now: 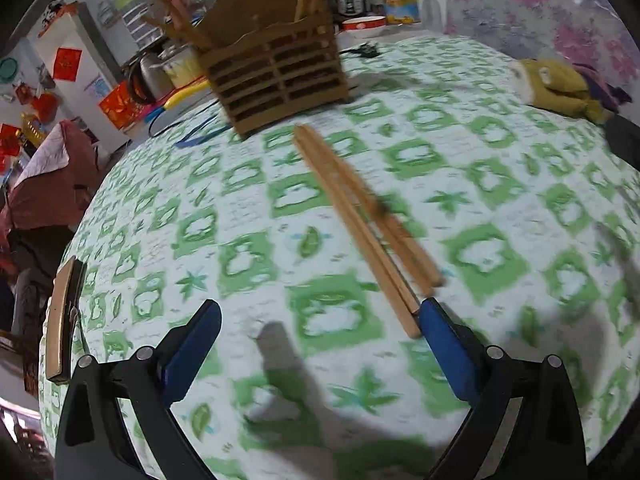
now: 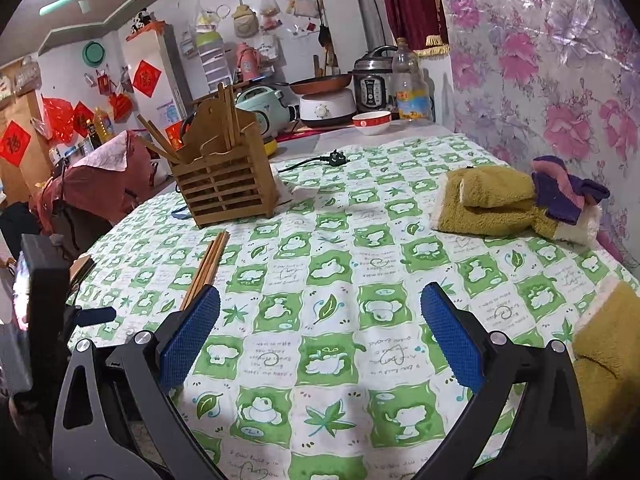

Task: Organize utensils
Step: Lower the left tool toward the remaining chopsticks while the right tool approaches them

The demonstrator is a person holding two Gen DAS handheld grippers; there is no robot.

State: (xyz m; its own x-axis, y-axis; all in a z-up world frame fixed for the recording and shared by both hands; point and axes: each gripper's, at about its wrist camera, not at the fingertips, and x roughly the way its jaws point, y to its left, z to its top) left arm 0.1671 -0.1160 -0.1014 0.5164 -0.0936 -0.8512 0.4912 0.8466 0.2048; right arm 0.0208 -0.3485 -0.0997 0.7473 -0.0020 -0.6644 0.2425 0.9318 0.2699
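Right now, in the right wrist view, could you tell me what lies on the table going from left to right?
Loose chopsticks → wooden utensil holder → black plug → red-and-white bowl → folded yellow towel → purple cloth.

Left gripper (image 1: 320, 312), right gripper (image 2: 320, 300): black frames, silver screws, jaws blue-padded (textured).
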